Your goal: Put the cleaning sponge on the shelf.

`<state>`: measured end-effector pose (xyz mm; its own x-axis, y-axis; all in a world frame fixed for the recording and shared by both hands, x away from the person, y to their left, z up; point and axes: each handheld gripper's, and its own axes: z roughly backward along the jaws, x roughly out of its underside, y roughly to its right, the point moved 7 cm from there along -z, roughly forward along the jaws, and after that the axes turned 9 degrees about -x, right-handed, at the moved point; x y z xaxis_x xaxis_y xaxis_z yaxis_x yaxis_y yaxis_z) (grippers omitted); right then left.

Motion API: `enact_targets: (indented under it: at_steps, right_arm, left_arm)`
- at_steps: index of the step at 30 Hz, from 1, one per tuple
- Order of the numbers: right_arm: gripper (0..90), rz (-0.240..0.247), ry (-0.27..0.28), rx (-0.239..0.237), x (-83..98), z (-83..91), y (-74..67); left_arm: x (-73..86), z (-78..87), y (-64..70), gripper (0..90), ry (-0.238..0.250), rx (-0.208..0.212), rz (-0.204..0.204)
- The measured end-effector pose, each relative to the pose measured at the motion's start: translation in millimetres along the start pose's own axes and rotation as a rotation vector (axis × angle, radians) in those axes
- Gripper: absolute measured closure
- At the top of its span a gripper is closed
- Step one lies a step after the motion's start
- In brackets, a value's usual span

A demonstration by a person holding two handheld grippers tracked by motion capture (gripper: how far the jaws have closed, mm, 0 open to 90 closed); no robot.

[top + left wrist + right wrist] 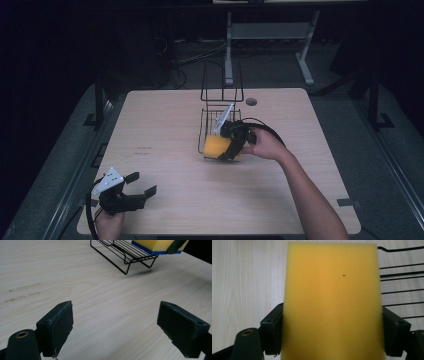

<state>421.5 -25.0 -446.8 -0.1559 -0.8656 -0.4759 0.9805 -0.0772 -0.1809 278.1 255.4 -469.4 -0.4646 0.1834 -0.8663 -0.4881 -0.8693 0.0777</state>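
A yellow sponge with a blue underside lies flat at the near end of a black wire rack in the middle of the table. My right gripper is shut on the sponge, one jaw on each long side. In the right gripper view the sponge stands between both pads. The left gripper view catches the sponge and the rack from low down. My left gripper rests open near the table's front left corner, with bare wood between its pads.
The light wooden table has a round cable hole at the back. The rack's tall wire back rises behind the sponge. A desk frame and cables sit on the dark floor beyond.
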Motion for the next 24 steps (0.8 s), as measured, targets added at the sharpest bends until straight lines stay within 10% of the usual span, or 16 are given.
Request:
enact_targets:
  at_steps: [24]
  right_arm:
    - [21.6,-0.032,-0.047,-0.004,-7.7,0.8,32.9]
  left_arm:
    - [-0.3,-0.9,-0.6,12.8,0.001,0.003,0.002]
